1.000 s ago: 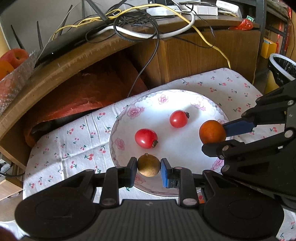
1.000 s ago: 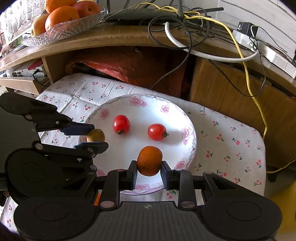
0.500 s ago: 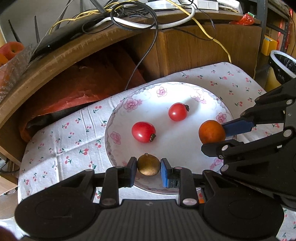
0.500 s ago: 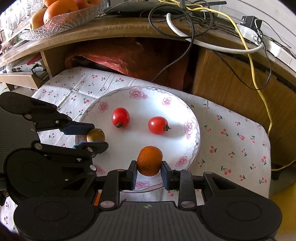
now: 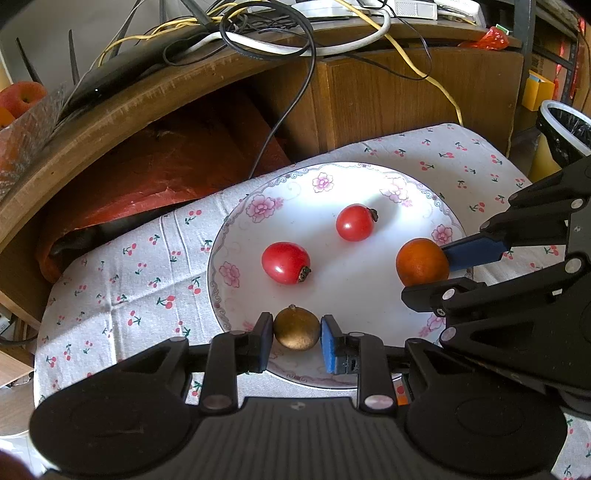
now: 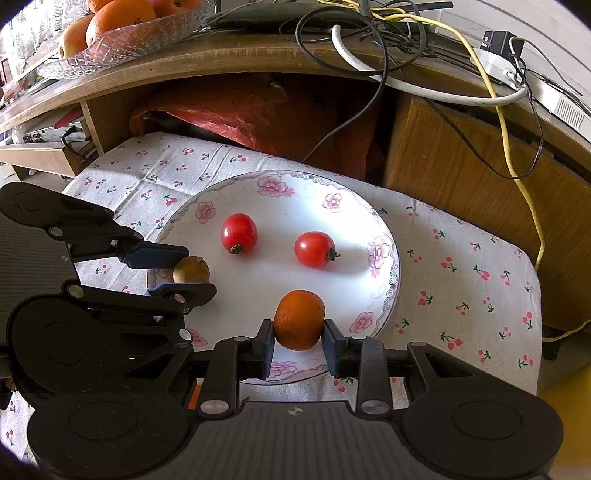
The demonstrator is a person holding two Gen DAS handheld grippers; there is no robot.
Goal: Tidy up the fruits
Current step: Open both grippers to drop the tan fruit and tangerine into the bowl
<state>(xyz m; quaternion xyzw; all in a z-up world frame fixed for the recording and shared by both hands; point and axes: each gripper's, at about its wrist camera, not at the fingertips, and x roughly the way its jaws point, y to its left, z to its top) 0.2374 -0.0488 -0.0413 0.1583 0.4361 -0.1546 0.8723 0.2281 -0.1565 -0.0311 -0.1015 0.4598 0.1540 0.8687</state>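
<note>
A white plate (image 5: 369, 295) (image 6: 266, 288) with pink flowers on its rim lies on a cherry-print cloth. Two red tomatoes (image 5: 285, 263) (image 5: 355, 222) (image 6: 239, 233) (image 6: 314, 249) rest in its middle. My left gripper (image 5: 296, 329) (image 6: 186, 268) is shut on a small brown-gold round fruit (image 5: 296, 329) (image 6: 191, 270) over the plate's near-left rim. My right gripper (image 6: 299, 320) (image 5: 428, 269) is shut on a small orange fruit (image 6: 299, 320) (image 5: 422, 261) over the near-right part of the plate. Whether either fruit touches the plate is unclear.
A wooden desk (image 6: 207, 66) overhangs the far side, strewn with cables (image 6: 373, 44). A glass bowl of oranges and apples (image 6: 122, 29) stands on its left end. A red bag (image 6: 258, 110) fills the space beneath. A bin (image 5: 569, 129) stands at the far right.
Both grippers have come lower and nearer to the plate, each still holding its fruit. The plate and tomatoes lie where they were.
</note>
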